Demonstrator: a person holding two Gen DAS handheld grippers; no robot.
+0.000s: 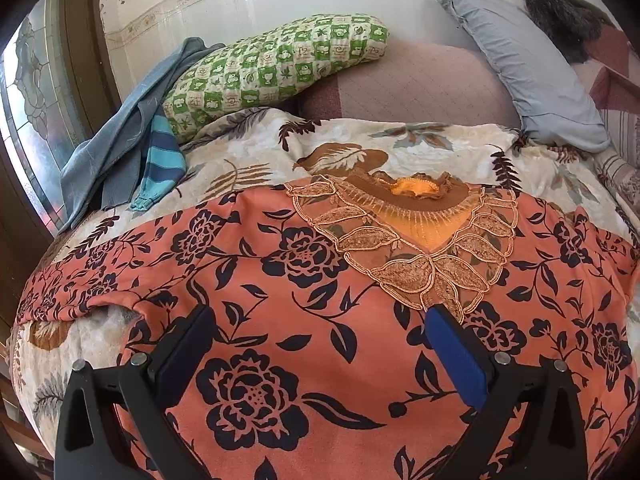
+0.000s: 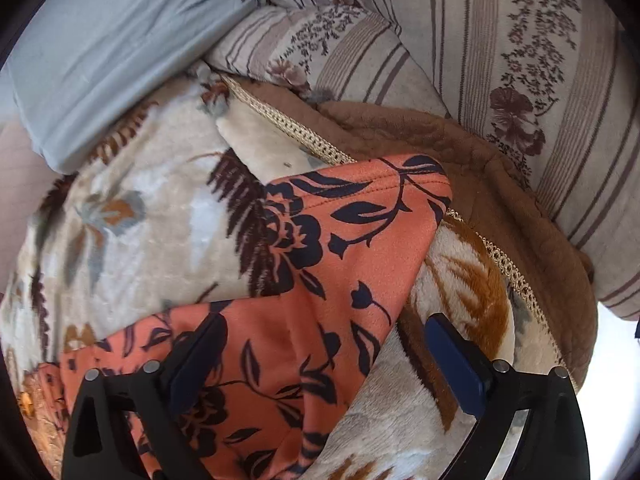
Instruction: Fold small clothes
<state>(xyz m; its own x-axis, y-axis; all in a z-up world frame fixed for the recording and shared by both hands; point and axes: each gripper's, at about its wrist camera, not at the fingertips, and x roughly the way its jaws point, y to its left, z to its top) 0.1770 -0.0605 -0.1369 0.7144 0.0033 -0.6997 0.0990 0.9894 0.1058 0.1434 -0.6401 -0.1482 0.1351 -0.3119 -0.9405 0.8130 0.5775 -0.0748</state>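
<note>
An orange top with dark flowers (image 1: 280, 280) lies spread flat on the leaf-print blanket (image 1: 248, 148), its embroidered neckline (image 1: 416, 236) pointing to the far side. My left gripper (image 1: 320, 316) is open and empty, hovering just over the garment's middle. In the right wrist view one sleeve of the same top (image 2: 344, 240) lies on the blanket (image 2: 140, 208), its cuff pointing away. My right gripper (image 2: 324, 332) is open and empty over the sleeve, one finger over the cloth and the other over the blanket.
A green checked pillow (image 1: 276, 64), a grey pillow (image 1: 520, 68) and a pink cushion (image 1: 408, 84) lie at the bed's far side. Blue clothes (image 1: 132, 160) are heaped at the left by a window. A striped floral quilt (image 2: 500, 60) and brown blanket edge (image 2: 500, 184) lie to the right.
</note>
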